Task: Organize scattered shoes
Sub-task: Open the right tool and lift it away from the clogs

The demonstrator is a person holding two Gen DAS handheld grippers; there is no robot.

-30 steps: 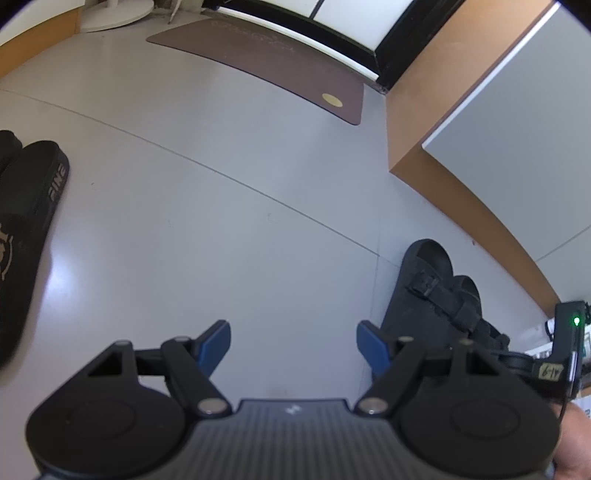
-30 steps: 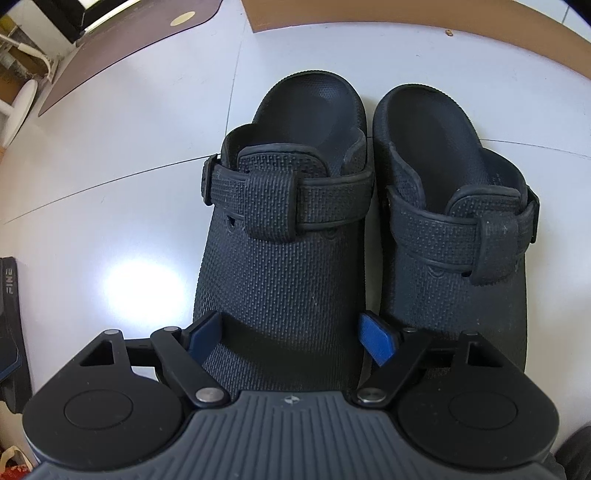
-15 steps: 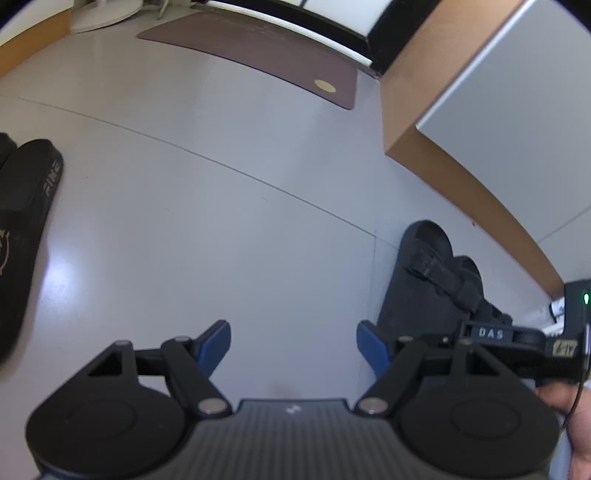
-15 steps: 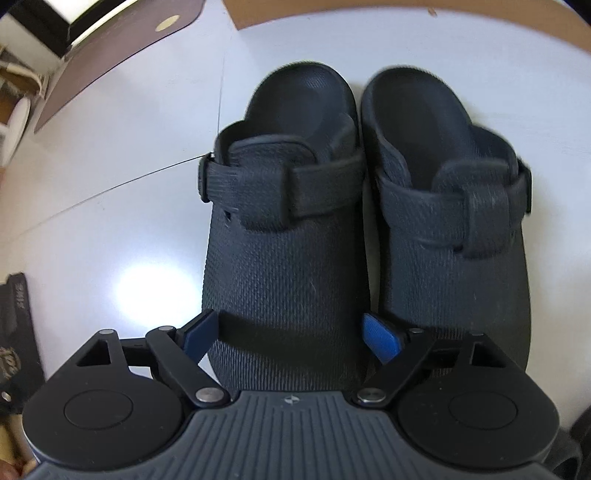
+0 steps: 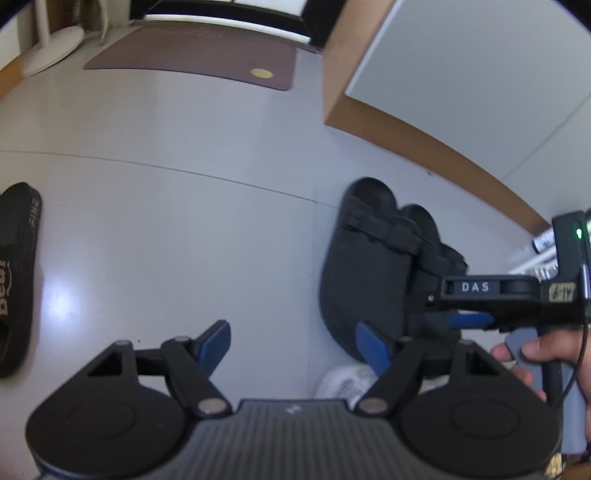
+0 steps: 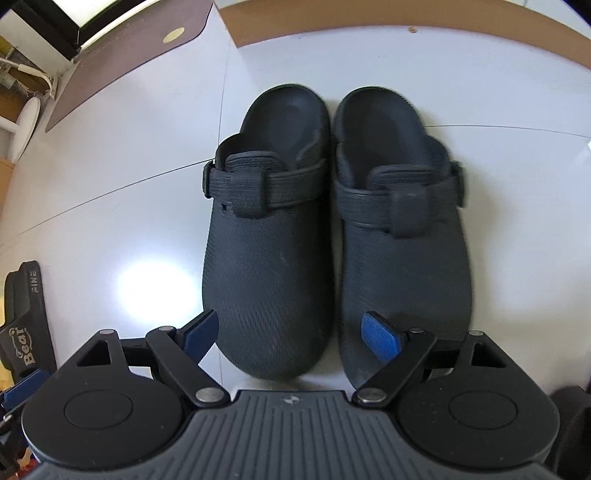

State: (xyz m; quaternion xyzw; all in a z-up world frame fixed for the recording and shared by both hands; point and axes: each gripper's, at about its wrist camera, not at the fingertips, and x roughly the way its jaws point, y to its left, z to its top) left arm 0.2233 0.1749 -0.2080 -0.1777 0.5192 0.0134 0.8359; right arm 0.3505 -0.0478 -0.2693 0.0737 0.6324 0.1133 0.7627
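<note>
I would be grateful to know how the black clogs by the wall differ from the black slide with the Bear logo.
The black clogs have a closed, textured toe and a buckled strap; the black slide is flat and bears pale "Bear" and "FINE" lettering. The clogs stand paired, side by side, near the wooden skirting; the slide lies apart, at the left edge of the right wrist view, only partly in frame. Both are dark and rest on the pale floor.
</note>
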